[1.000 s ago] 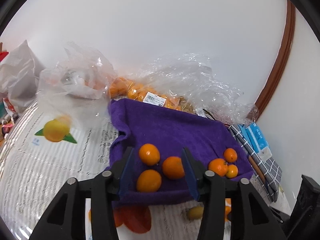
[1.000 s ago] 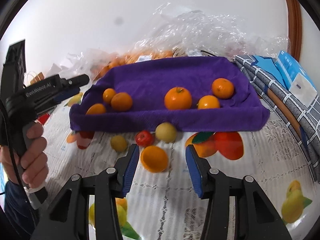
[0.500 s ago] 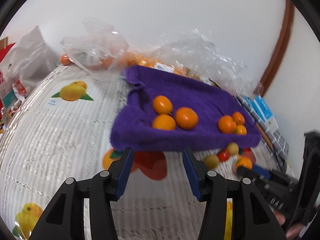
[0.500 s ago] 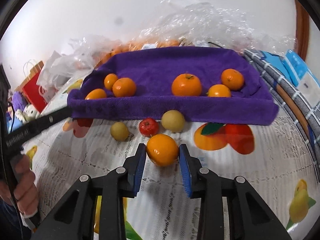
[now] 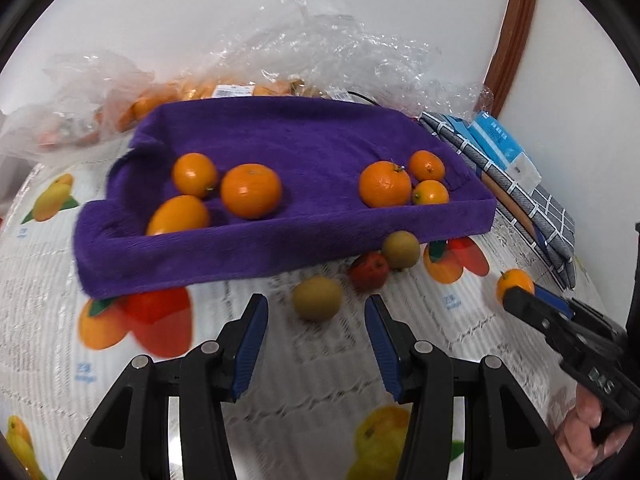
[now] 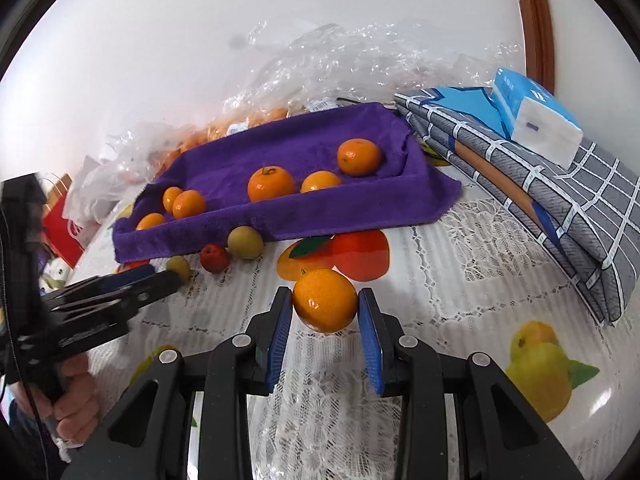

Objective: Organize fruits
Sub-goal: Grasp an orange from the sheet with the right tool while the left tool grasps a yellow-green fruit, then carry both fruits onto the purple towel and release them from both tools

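Observation:
A purple towel-lined tray (image 5: pixel 280 240) (image 6: pixel 340 216) holds several oranges (image 5: pixel 251 195) (image 6: pixel 271 183). In front of it on the tablecloth lie two tan fruits (image 5: pixel 317 297) (image 5: pixel 401 249) and a small red apple (image 5: pixel 369 271) (image 6: pixel 214 257). My left gripper (image 5: pixel 316 320) is open, and the nearer tan fruit lies just ahead of its tips. My right gripper (image 6: pixel 325 308) is shut on an orange (image 6: pixel 325 304) and holds it above the cloth; it also shows at the right of the left wrist view (image 5: pixel 515 285).
Clear plastic bags of oranges (image 5: pixel 240 88) lie behind the tray by the wall. A folded checked cloth (image 6: pixel 540 184) with a blue tissue pack (image 6: pixel 536 116) lies to the right. The tablecloth (image 6: pixel 460 280) has printed fruit pictures.
My right gripper closed on the orange and lifted it off the cloth. My left gripper pulled back from over the tray and swung toward the loose fruits in front of it.

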Available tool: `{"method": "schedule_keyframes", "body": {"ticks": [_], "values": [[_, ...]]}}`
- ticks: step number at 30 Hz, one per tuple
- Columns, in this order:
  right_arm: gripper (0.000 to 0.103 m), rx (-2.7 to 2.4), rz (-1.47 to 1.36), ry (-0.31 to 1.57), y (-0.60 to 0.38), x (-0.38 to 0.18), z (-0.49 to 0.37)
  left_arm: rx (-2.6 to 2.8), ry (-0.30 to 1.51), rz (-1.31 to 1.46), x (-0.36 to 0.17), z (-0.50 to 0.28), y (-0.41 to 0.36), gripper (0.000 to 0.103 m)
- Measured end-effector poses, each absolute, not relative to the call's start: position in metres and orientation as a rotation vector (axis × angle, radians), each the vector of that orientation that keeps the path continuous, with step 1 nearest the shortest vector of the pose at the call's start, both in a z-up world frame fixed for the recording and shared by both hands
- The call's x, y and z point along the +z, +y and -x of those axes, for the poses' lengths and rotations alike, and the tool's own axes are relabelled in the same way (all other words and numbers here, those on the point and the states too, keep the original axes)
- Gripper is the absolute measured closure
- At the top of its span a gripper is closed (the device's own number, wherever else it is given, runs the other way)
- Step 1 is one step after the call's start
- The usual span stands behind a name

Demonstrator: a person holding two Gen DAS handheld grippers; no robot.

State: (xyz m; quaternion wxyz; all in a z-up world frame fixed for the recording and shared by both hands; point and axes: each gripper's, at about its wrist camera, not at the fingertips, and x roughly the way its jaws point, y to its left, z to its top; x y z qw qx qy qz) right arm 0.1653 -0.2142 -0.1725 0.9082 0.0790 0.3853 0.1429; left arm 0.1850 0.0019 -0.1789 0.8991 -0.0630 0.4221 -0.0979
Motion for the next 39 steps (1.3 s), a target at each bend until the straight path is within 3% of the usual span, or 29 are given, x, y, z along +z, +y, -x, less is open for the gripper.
{"method": "schedule_keyframes", "body": {"ticks": [3,13,39], "values": [[0.07,0.319,-0.182,0.799,-0.215,-0.174,-0.167,-0.188,0.888,0.133,-0.181,-0.191,0.001,0.078],[0.07,0.332,-0.193,0.801,-0.214,-0.174,-0.167,-0.255,0.778,0.344,-0.176,-0.176,0.031,0.077],[0.07,0.279,-0.202,0.794,-0.223,-0.163,-0.173,-0.177,0.655,0.365,-0.143,-0.156,0.043,0.078]]}}
